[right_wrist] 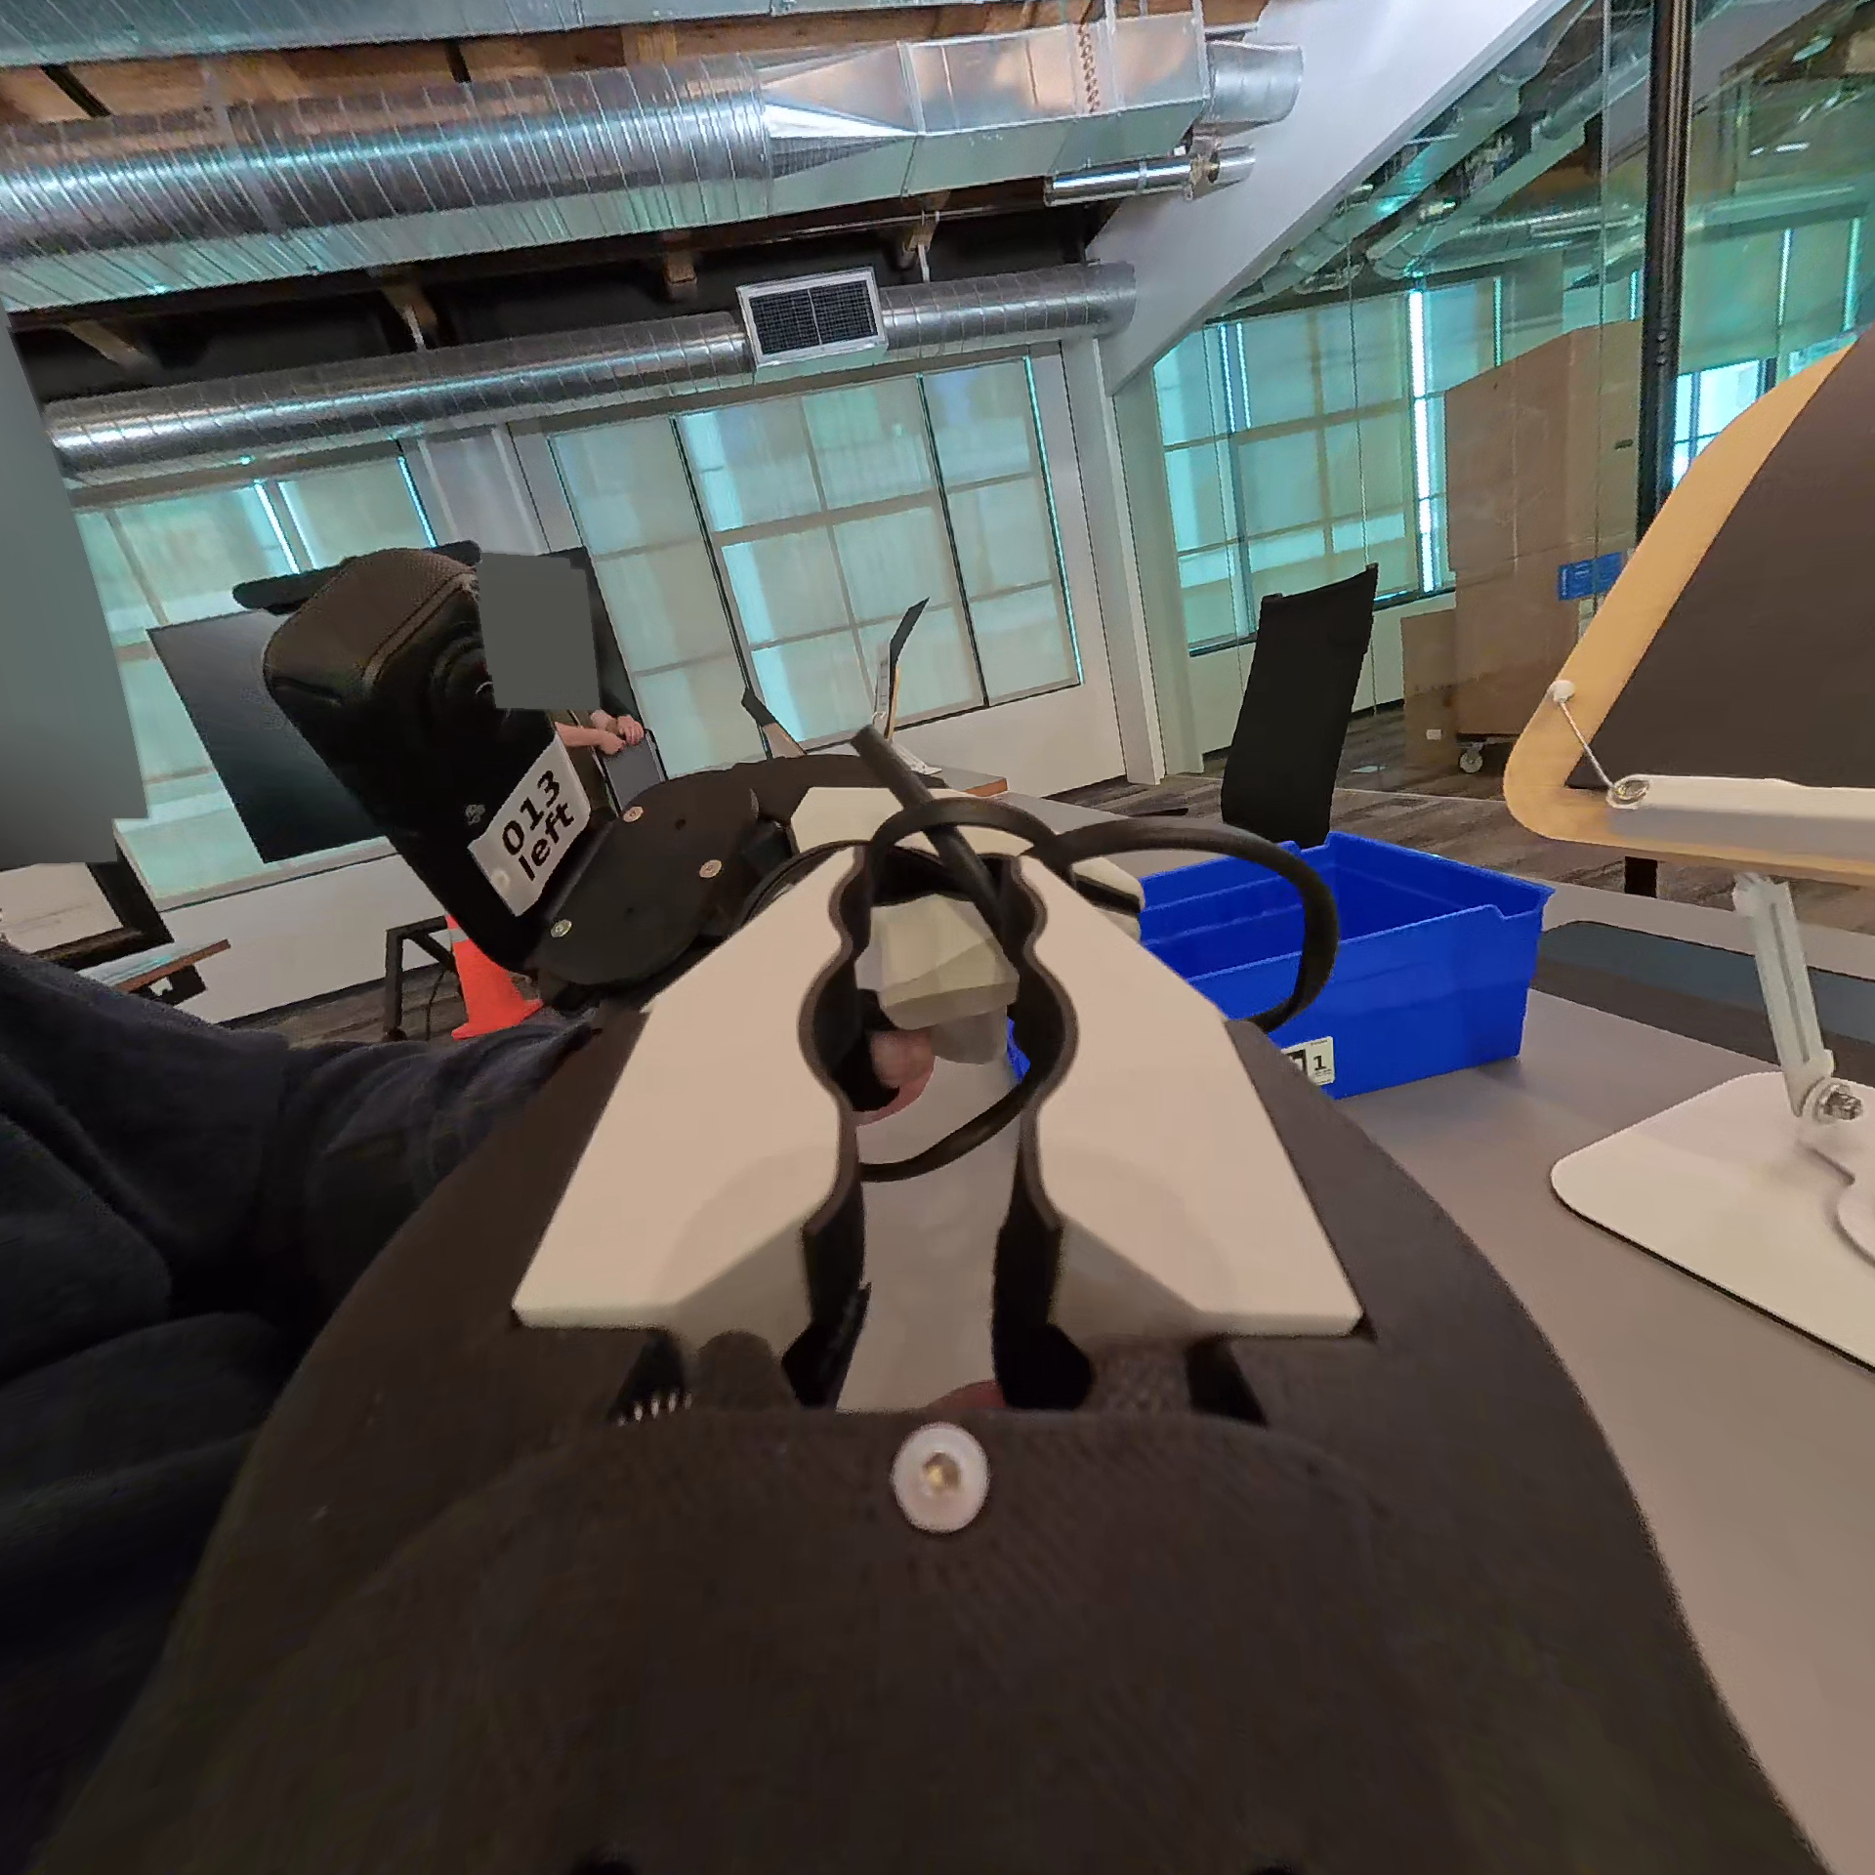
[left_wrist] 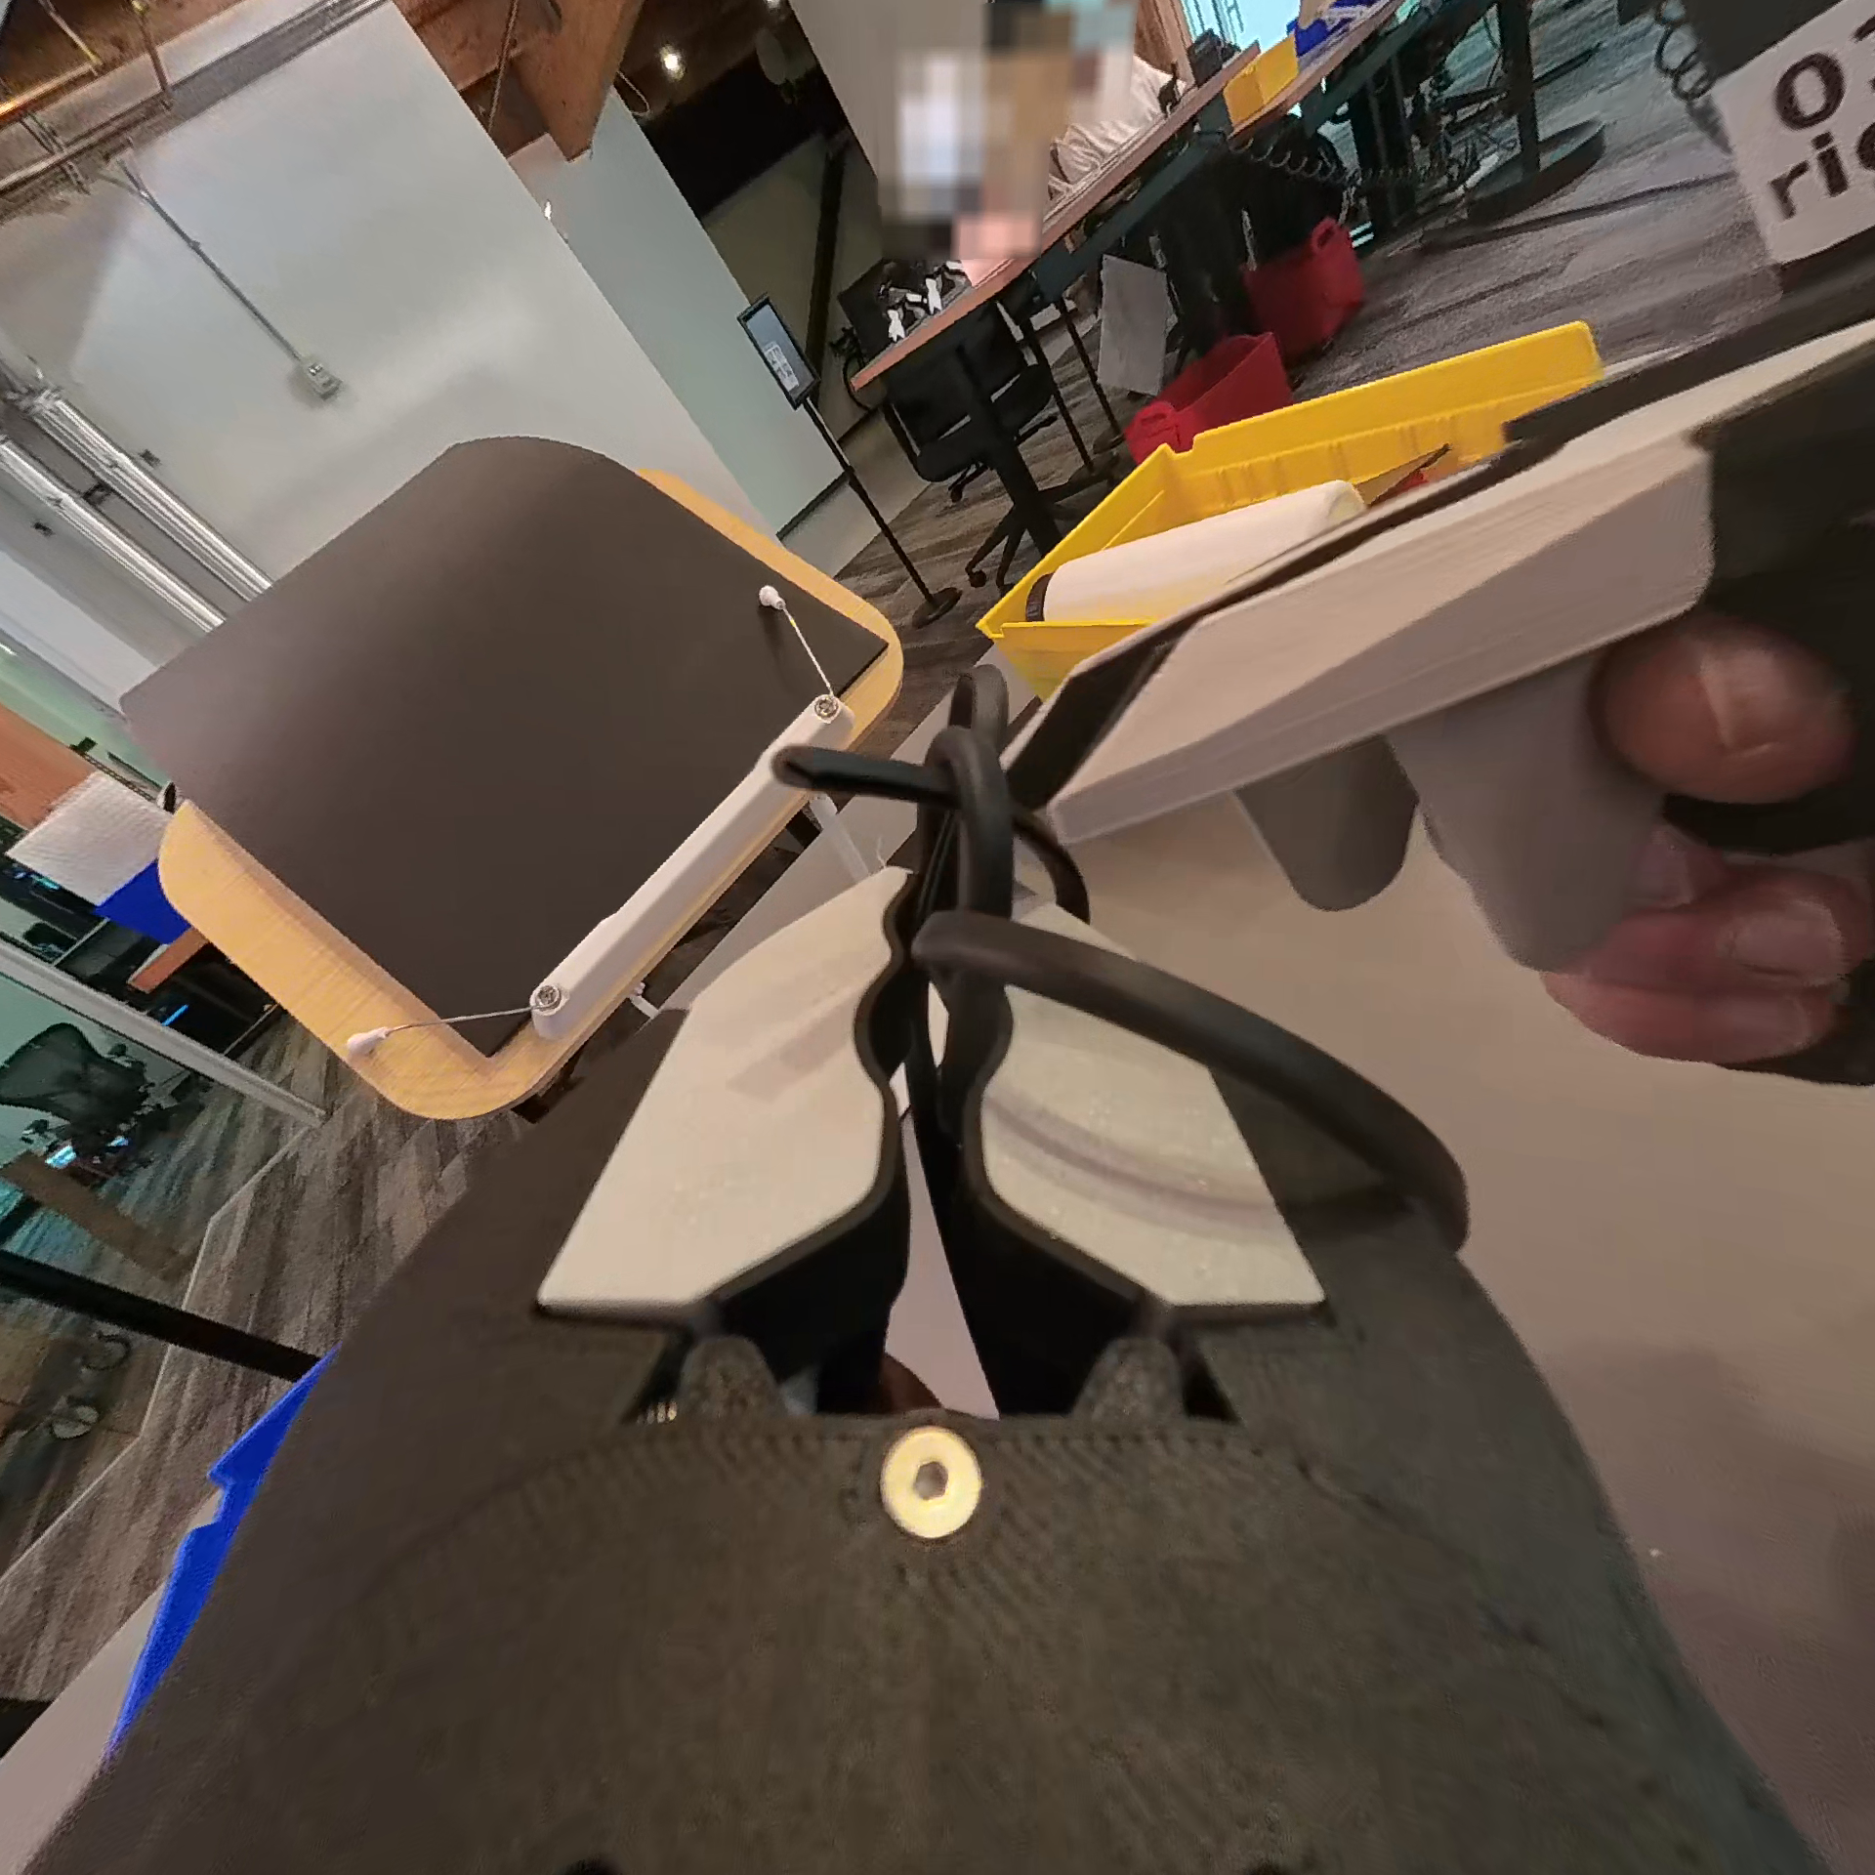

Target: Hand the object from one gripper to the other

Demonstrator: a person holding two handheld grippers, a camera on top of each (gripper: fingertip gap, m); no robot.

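The cable [left_wrist: 1015, 893] is black, thin and rubbery, bunched into loose loops w/ one stiff end poking out sideways; it is seen held in the air above the grey table [left_wrist: 1522, 1167]. In the left wrist view the cable is pinched near the tips of the left gripper [left_wrist: 939, 944], jaws narrow and closed on it, w/ a big loop hanging off to one side. The right gripper [right_wrist: 939, 913] is also met at the cable: a loop passes between its tips and its jaws are narrow around it, though a firm clamp can't be told (the left gripper's white tip sits in the gap and blocks the view).

Beyond the cable, a yellow bin [left_wrist: 1268, 507] w/ a white roll [left_wrist: 1197, 553] in it is seen. A blue bin [right_wrist: 1400, 944] sits just past the cable in the right wrist view. A tan-edged black board [left_wrist: 487, 731] on a white stand [right_wrist: 1745, 1167] is placed beside the cable, apart from it.
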